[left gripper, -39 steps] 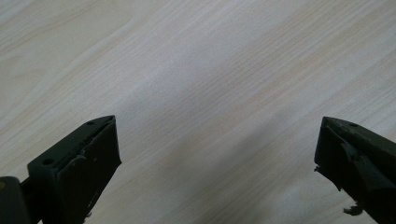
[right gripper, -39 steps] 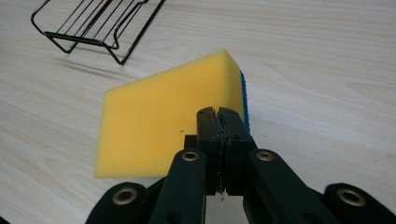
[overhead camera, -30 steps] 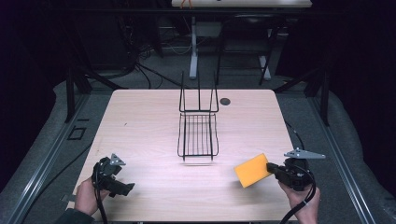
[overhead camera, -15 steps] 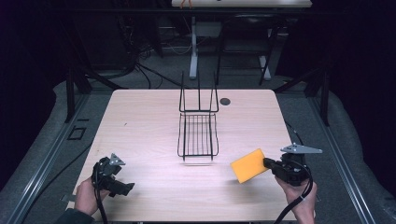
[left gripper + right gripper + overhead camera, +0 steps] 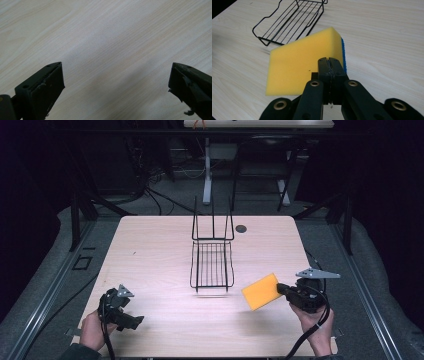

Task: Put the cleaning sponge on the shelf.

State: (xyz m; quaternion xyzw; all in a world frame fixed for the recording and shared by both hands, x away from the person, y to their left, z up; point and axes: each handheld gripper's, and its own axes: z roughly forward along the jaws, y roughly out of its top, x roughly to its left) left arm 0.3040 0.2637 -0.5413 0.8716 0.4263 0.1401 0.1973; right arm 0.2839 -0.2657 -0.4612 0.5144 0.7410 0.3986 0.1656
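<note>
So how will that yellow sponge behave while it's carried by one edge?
Probably light: the sponge sticks out from the right gripper without drooping. Likely squashy, since the jaws look almost fully closed on its edge. Held so near the edge, it could pivot or slip.

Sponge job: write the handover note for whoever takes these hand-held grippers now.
Right hand-held gripper: shut on the yellow sponge, pinching one edge and holding it off the table.
Left hand-held gripper: open, holding nothing, low over bare wood at the near left.
Wire rack: mid-table, nothing in it.
Done: sponge picked up.
Left: probably carry it to the rack, set it in, release.
</note>
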